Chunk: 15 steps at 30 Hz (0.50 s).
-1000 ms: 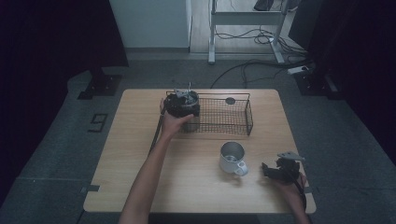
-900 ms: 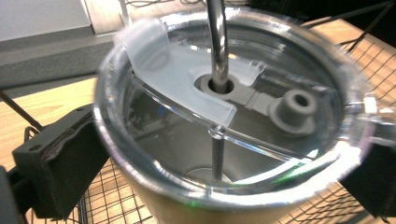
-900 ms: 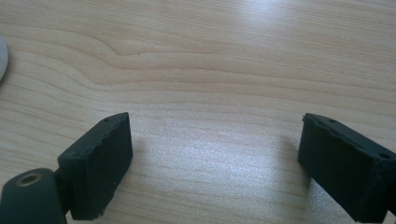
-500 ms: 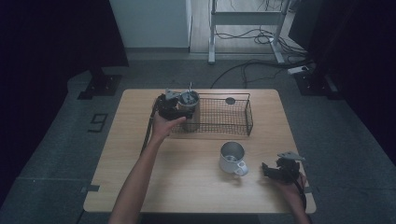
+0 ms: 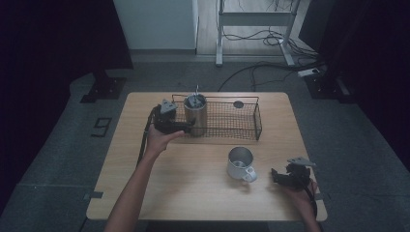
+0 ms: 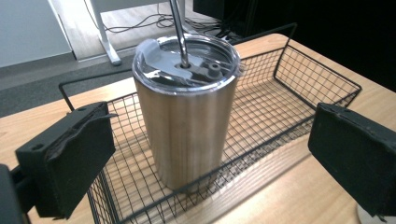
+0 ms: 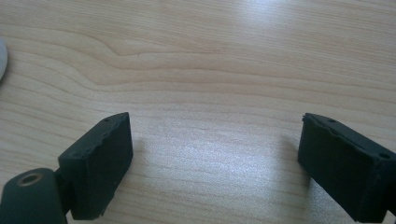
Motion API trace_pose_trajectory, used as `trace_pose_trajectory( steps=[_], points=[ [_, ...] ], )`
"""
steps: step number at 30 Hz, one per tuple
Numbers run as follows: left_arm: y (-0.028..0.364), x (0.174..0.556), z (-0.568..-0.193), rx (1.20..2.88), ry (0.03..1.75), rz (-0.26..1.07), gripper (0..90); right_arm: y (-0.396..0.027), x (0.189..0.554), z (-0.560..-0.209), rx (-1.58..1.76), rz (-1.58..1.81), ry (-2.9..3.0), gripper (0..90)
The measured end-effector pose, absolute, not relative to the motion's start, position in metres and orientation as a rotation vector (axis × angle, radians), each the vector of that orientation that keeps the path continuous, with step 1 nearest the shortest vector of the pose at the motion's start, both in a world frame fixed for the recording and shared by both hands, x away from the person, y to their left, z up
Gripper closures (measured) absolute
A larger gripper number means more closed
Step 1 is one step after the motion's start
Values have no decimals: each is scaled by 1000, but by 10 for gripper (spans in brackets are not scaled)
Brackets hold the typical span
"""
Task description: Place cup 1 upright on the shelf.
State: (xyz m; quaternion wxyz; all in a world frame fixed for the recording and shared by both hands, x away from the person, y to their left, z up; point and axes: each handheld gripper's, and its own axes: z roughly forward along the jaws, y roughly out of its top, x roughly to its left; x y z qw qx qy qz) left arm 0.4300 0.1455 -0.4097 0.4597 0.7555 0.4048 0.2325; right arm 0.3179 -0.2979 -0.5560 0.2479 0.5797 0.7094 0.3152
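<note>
Work in hand: moving drinkware into the wire basket (image 5: pixel 251 121), judged from how things lie.
Tumbler (image 6: pixel 187 116): steel, with a clear lid and a metal straw (image 6: pixel 180 32) through it; it stands upright at the left end of the basket, its base on the mesh floor.
Left claw (image 5: pixel 191 126): jaws spread wide with nothing between the pads; in the left gripper view the tumbler stands ahead of them, untouched, the pads well apart on either side.
Left hand (image 5: pixel 162 137): at the basket's left end, just outside its near rim.
Mug (image 5: pixel 240 163): steel, handle toward the right hand, upright on the bare tabletop (image 5: pixel 193 179) in front of the basket, not yet in it.
Right claw (image 5: pixel 276 175): low over the tabletop near the right front corner, just beside the mug but apart from it; jaws parted and empty, only wood grain between them in the right gripper view.
Small dark disc (image 5: pixel 238 104): beyond the basket's far rim on the tabletop; what it is I cannot tell.
Done: the tumbler looks placed and let go.
Left: most likely the mug, which the right claw seems best placed to take and carry to the free right part of the basket.
Progress: roughly halfway, as a judgement.
</note>
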Motion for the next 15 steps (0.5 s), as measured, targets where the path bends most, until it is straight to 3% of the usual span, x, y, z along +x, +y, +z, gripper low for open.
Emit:
trace_pose_trajectory(
  steps=[15],
  points=[
    [163, 384, -412, 1843, 962, 522, 22, -298, 318, -556, 1584, 859, 1932, 101]
  ],
)
